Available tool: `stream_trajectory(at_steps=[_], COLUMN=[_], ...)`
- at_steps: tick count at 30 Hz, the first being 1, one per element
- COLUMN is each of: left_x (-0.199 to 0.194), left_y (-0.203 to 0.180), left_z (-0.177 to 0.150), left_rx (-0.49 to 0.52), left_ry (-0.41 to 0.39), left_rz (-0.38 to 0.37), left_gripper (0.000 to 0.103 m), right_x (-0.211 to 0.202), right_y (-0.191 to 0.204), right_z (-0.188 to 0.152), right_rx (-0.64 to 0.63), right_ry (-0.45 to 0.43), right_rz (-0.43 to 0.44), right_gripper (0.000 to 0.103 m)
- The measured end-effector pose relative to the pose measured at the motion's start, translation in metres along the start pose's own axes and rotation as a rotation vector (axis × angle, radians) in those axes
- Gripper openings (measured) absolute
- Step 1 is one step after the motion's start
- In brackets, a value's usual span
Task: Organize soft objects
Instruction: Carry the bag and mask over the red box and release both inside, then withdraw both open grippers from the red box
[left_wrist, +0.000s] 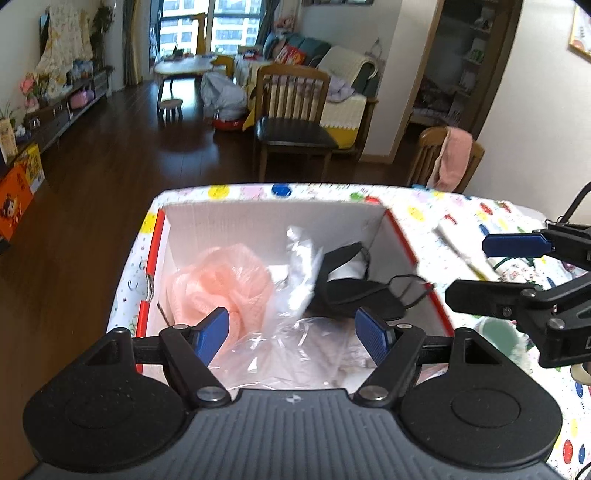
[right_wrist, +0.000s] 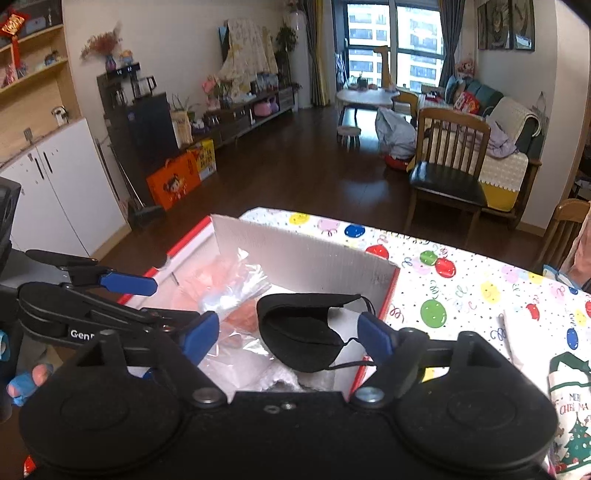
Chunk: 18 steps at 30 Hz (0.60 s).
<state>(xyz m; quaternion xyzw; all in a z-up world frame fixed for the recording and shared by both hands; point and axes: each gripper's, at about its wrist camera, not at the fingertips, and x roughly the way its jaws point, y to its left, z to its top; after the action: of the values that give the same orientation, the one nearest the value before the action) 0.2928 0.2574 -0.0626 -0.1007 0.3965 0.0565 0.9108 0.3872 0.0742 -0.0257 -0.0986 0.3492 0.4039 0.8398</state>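
An open cardboard box (left_wrist: 258, 218) with red edges stands on the table; it also shows in the right wrist view (right_wrist: 295, 247). Inside lie a pink mesh puff (left_wrist: 218, 284), clear plastic bags (left_wrist: 295, 343) and a black face mask (left_wrist: 351, 291) (right_wrist: 299, 332). My left gripper (left_wrist: 295, 332) is open and empty just above the box's near side. My right gripper (right_wrist: 288, 338) is open and empty above the mask. The right gripper shows from the side in the left wrist view (left_wrist: 476, 269), right of the box.
The table has a balloon-print cloth (right_wrist: 461, 288). A Christmas-print item (right_wrist: 572, 417) and a white flat item (left_wrist: 465, 240) lie on the table right of the box. Wooden chairs (left_wrist: 291, 122) stand beyond the table's far edge.
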Motion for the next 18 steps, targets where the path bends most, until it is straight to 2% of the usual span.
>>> stream_trajectory(at_steps=[5,7,8,18], left_x=[-0.026,-0.037,-0.04,-0.074], left_y=[-0.02,-0.03,-0.035,-0.093], left_z=[-0.002,-0.003,-0.003,-0.013], left_rx=[0.02,0.03,0.034,0.051], left_ry=[-0.057,-0.076,-0.082,-0.149], left_rz=[-0.009,-0.019,-0.026,-0.077], left_gripper=[0.075,0.079,0.082,0.084], right_x=[-0.034,-0.049,-0.056,-0.134], right_y=[-0.006,-0.008,-0.009,-0.04], right_z=[-0.009,-0.015,-0.018,-0.054], right_rx=[0.025,0.026,0.025,0.038], right_ry=[-0.051,-0.069,-0.078,-0.174], right_rz=[0.02,0.024,0.024,0.022], right_gripper=[0.092,0.096,0.097,0.102])
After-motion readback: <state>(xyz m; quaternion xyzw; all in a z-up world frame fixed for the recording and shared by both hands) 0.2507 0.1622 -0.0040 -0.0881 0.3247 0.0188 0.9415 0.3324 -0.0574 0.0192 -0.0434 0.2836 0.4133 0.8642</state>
